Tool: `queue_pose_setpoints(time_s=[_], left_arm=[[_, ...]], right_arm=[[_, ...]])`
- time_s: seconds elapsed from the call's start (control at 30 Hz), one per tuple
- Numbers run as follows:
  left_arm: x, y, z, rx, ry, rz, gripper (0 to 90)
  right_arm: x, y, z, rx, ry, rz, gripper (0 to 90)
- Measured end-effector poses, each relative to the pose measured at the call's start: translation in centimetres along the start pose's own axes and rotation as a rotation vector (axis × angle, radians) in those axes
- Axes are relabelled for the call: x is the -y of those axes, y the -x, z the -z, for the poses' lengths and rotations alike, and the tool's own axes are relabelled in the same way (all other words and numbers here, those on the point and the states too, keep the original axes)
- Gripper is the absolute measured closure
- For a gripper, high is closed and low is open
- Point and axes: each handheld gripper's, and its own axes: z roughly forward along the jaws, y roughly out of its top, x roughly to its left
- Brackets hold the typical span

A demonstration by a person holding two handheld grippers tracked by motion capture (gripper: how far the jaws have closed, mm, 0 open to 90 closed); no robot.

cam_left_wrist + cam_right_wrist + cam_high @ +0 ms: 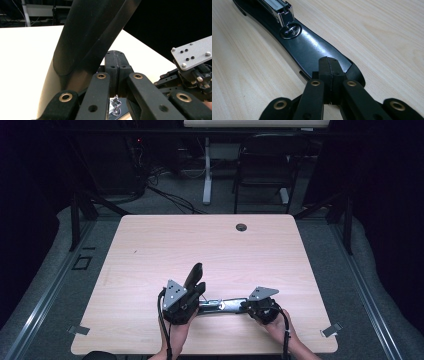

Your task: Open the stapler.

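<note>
While both grippers sit low at the near edge of the table (150, 240), count comes to one stapler (220, 305), swung open, with two parts: a black top arm (194, 274) raised and a black base (312, 50) lying flat; counted besides: two grippers, two grey plates, one table, one chair (265, 165) well beyond the far edge, one small round grommet (241, 227) near that edge, two metal clips (79, 330) at the near corners.

Left gripper (192, 295): jaws brought fully together, pads touching with nothing visible between them in the left gripper view (115, 72); top arm (92, 37) rising just ahead and to the left of the tips, tilted, blocking much of the table beyond; whether the tips touch it cannot be told; a bit of bright metal (115, 105) showing just beneath the jaws; right gripper's grey plate (193, 53) off to the right, near.

Right gripper (247, 305): jaws likewise pressed together, clamping nothing visible; tips (329, 72) resting at or just over the near end of the base, contact not certain; round anvil plate (290, 30) farther ahead along the base; metal staple channel (277, 7) beyond that, lying over the base and running away from the tips.

Between the two grippers: stapler's metal middle stretched flat on the wood; bare table ahead of both.
</note>
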Motion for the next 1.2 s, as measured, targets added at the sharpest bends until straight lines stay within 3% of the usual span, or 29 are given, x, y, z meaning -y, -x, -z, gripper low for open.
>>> queue_pose_setpoints(time_s=[0.3, 0.87, 1.07, 1.13, 1.2], left_arm=[[0.0, -0.3, 0.4, -0.015, 0.006, -0.005, 90.0], [-0.1, -1.2, 1.3, -0.026, 0.018, 0.023, 90.0], [-0.1, -1.6, 1.7, -0.026, 0.013, 0.012, 90.0], [-0.1, -1.7, 1.9, -0.034, 0.016, 0.016, 90.0], [-0.1, -2.2, 2.3, -0.066, 0.02, 0.032, 90.0]], right_arm=[[0.0, 0.0, 0.0, 0.0, 0.001, -0.002, 90.0], [0.0, 0.0, 0.0, 0.002, -0.002, 0.0, 90.0], [0.0, 0.1, 0.0, -0.003, -0.003, -0.002, 90.0], [0.0, 0.1, 0.0, -0.003, -0.004, -0.003, 90.0], [0.0, 0.0, 0.0, -0.002, -0.001, -0.005, 90.0]])
